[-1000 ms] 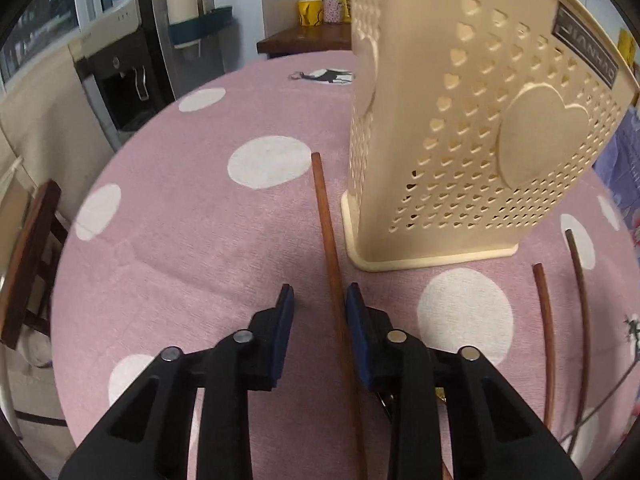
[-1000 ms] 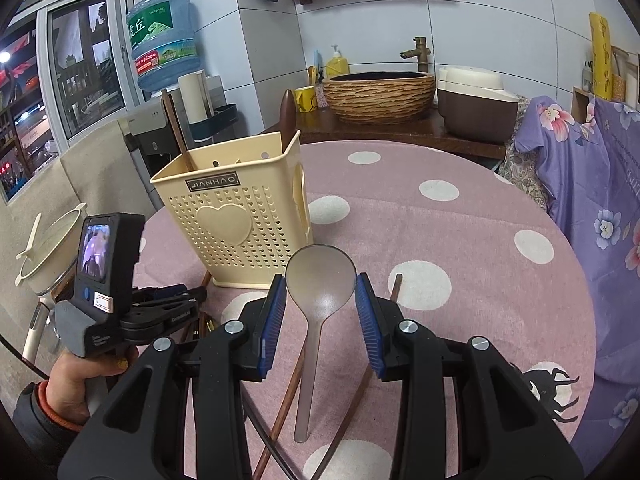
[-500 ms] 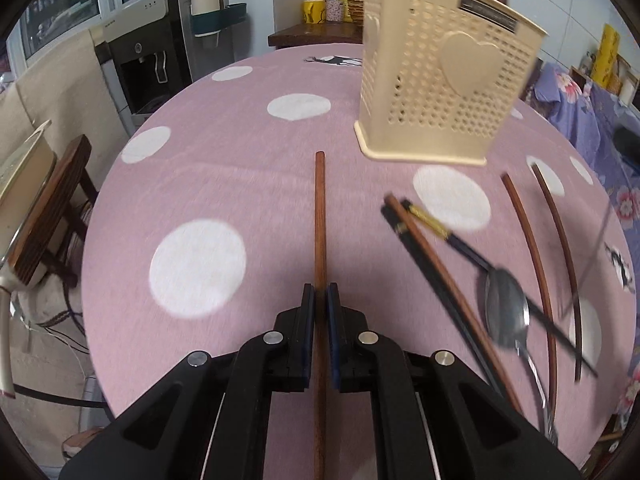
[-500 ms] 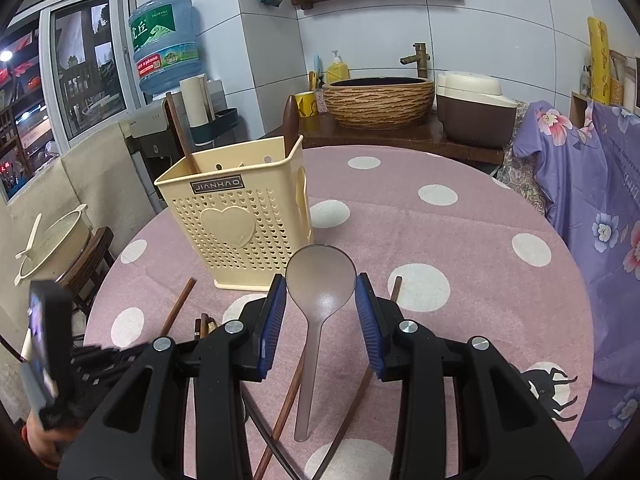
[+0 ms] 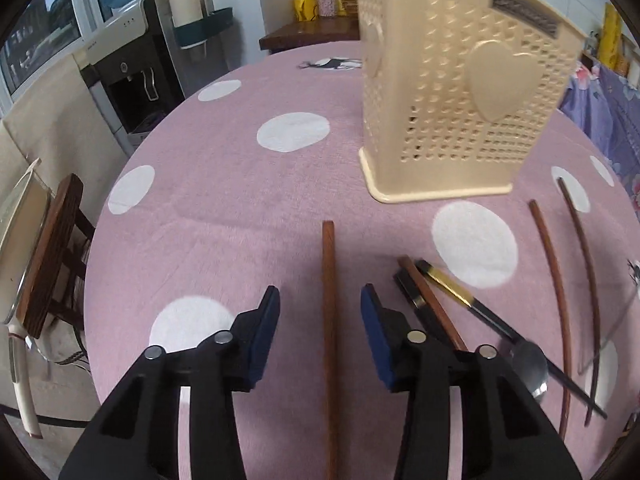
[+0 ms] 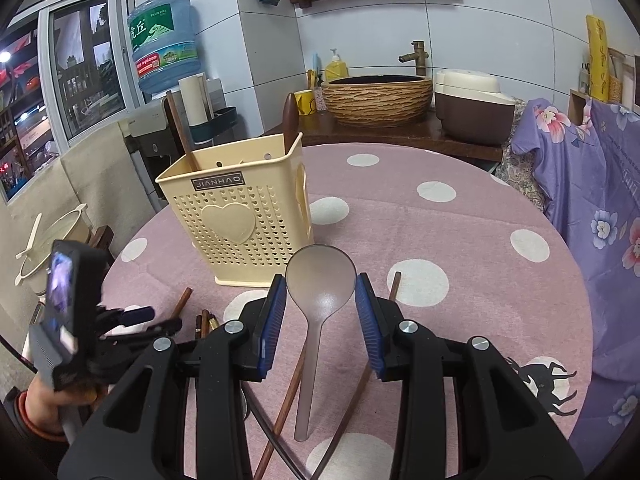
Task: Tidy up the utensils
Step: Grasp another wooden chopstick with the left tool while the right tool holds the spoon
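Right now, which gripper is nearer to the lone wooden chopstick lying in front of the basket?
Left. The left gripper straddles the wooden chopstick, open, pads clear of it. The right gripper sits further right, around the translucent spoon, past the other chopsticks.

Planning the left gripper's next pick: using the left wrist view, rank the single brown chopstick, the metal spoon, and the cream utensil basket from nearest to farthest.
1. Brown chopstick: between the open left gripper jaws, untouched.
2. Metal spoon: low right, beside the gripper.
3. Cream utensil basket: upright, far ahead to the right.

Even daylight from window (image 6: 80,76), soft shadows; fisheye bends edges, slight motion blur at left.
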A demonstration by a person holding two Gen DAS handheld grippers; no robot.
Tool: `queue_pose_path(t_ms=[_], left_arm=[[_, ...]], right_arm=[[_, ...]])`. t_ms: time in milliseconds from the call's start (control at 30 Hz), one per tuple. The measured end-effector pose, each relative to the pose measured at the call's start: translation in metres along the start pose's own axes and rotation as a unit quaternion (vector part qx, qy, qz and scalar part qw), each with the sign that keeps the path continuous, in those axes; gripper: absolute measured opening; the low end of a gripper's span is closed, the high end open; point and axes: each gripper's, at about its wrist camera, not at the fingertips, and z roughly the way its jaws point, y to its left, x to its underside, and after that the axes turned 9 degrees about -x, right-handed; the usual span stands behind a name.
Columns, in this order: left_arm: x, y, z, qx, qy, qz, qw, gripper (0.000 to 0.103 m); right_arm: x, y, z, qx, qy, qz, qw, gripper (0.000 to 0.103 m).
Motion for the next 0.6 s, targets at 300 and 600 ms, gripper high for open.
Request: queue_pose_path(t_ms=[300, 600], left_arm=[[-0.02, -0.011, 0.01, 0.015, 0.006, 0.011, 0.9998, 0.011], [-0.019, -0.006, 0.003, 0.035, -0.001, -0.014, 0.9993, 0.008]], right_arm=[[0.0, 0.001, 0.003, -0.001, 0.004, 0.0, 1.0, 0.036], [0.001, 0.004, 0.004, -0.007, 0.007, 0.0, 1.0, 0.036]])
